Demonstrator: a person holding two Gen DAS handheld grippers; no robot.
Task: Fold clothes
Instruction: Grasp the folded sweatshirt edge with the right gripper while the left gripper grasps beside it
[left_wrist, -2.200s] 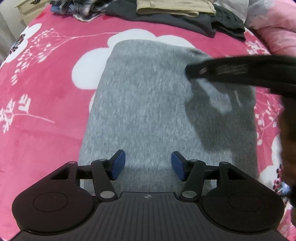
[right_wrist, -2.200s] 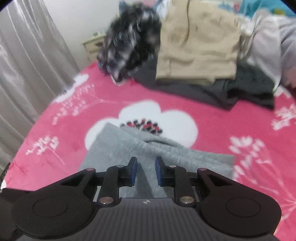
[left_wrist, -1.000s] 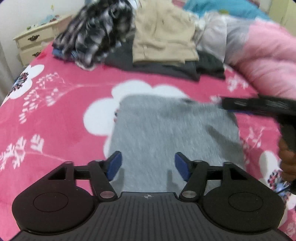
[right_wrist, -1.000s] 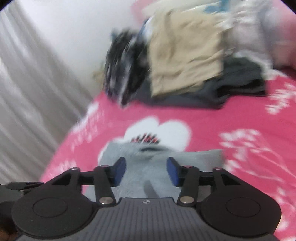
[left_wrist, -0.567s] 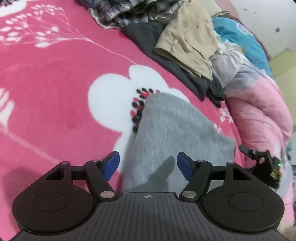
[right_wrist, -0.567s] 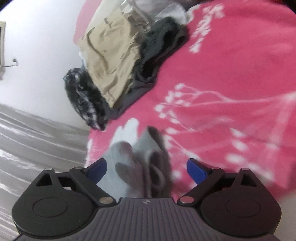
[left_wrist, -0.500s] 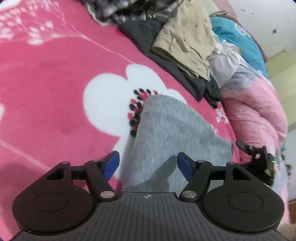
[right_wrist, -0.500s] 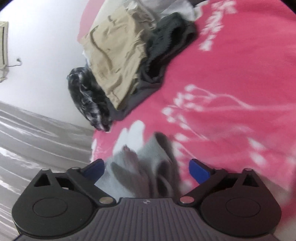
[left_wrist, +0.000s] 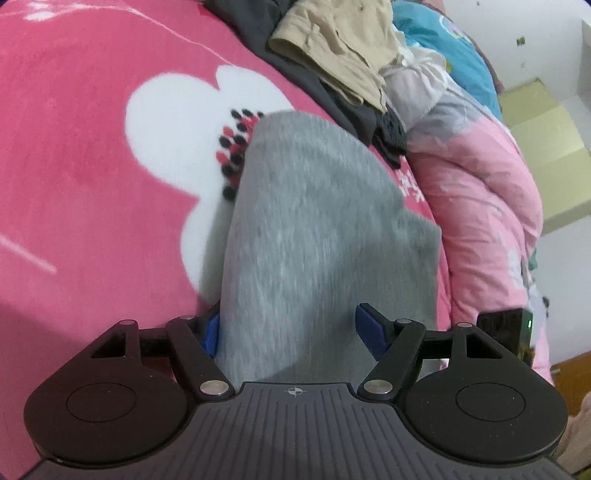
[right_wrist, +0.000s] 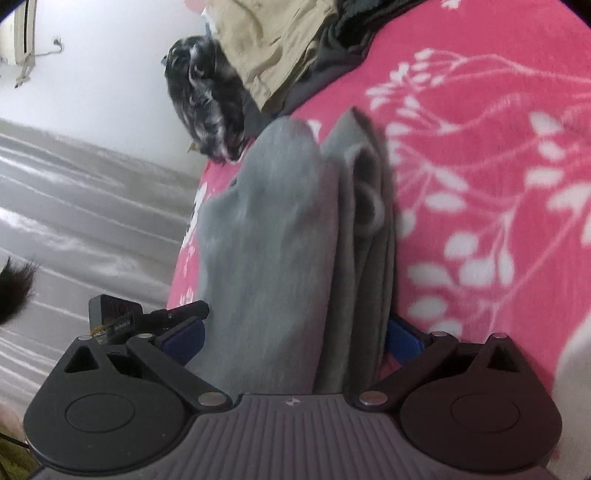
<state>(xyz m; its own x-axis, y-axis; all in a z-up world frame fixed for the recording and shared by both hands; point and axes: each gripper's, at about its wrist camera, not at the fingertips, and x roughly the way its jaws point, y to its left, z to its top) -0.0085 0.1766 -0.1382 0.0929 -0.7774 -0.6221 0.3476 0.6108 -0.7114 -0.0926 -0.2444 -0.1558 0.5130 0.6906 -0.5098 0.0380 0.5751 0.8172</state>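
Observation:
A folded grey garment (left_wrist: 314, 229) lies on the pink flowered blanket (left_wrist: 74, 155). My left gripper (left_wrist: 291, 332) is open and straddles the near end of the garment, one blue pad under its edge and one on top. In the right wrist view the same grey garment (right_wrist: 288, 236) shows its stacked folded layers. My right gripper (right_wrist: 295, 338) is open around the bundle, a blue pad on each side of it. The view there is rolled sideways.
A pile of unfolded clothes, beige (left_wrist: 340, 48) over dark grey and plaid (right_wrist: 203, 92), sits at the far side of the bed. A pink quilt (left_wrist: 480, 206) lies to the right. Grey curtains (right_wrist: 74, 221) hang beyond the bed's edge.
Both grippers have closed in on opposite ends of the grey garment and rolled sideways. The garment now sits between each pair of open fingers.

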